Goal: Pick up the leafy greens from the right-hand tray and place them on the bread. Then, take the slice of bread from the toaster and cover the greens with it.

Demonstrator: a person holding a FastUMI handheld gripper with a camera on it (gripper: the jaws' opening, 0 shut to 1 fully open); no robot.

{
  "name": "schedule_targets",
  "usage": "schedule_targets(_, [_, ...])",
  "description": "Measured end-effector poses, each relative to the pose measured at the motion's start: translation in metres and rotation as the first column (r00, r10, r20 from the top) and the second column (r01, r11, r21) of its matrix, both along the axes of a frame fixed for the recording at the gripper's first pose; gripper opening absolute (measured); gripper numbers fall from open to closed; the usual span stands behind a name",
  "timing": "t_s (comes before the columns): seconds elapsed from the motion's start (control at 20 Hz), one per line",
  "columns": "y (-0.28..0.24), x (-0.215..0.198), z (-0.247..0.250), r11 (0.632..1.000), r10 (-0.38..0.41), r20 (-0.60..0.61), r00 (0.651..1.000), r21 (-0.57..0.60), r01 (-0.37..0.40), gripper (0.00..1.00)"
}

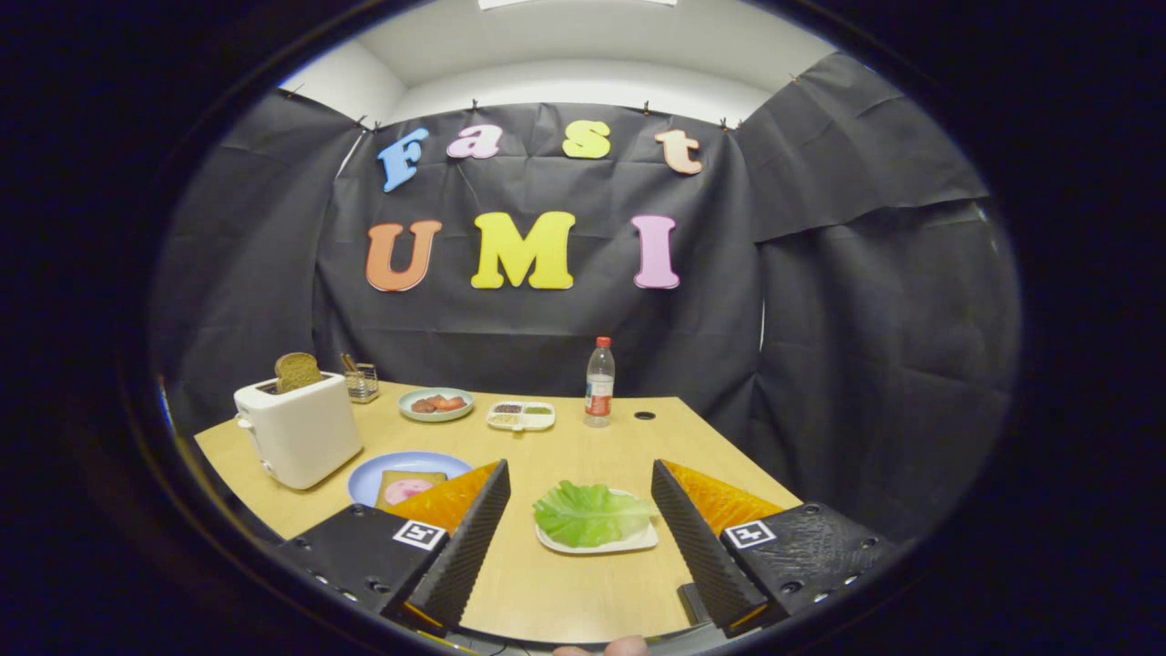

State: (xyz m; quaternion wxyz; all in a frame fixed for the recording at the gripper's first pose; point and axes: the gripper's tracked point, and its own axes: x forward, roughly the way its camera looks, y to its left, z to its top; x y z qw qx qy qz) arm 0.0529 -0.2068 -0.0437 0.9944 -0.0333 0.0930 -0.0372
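Off to the left on the surface (pixel 565 583) stands the toaster (pixel 299 435) with a bread slice (pixel 297 370) poking up; beside it a blue plate (pixel 401 466) carries the bread (pixel 407 487). Centred, the gripper (pixel 581 483) is spread wide and empty. Leafy greens (pixel 590 513) lie on their tray (pixel 601 545) between the fingers, long axis crosswise.

A flat, ruffled leaf of leafy greens (pixel 590 513) lies on a small white tray (pixel 638 540) between the wide-apart fingers of the gripper (pixel 580 497), while a slice of bread (pixel 407 488) topped with pink meat rests on a blue plate (pixel 364 476), and a brown slice (pixel 297 370) stands upright in the white toaster (pixel 298 431).
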Motion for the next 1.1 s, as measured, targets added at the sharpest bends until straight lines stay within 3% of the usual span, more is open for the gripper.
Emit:
schedule_targets(0.35, [-0.035, 0.055, -0.049, 1.000, 0.015, -0.231, 0.973, 0.009, -0.013, 0.95])
schedule_targets(0.8, [-0.019, 0.122, -0.123, 0.997, 0.050, -0.531, 0.846, -0.028, -0.077, 0.96])
schedule_targets(1.1, [-0.018, 0.144, -0.154, 0.995, 0.019, -0.613, 0.790, -0.065, -0.075, 0.96])
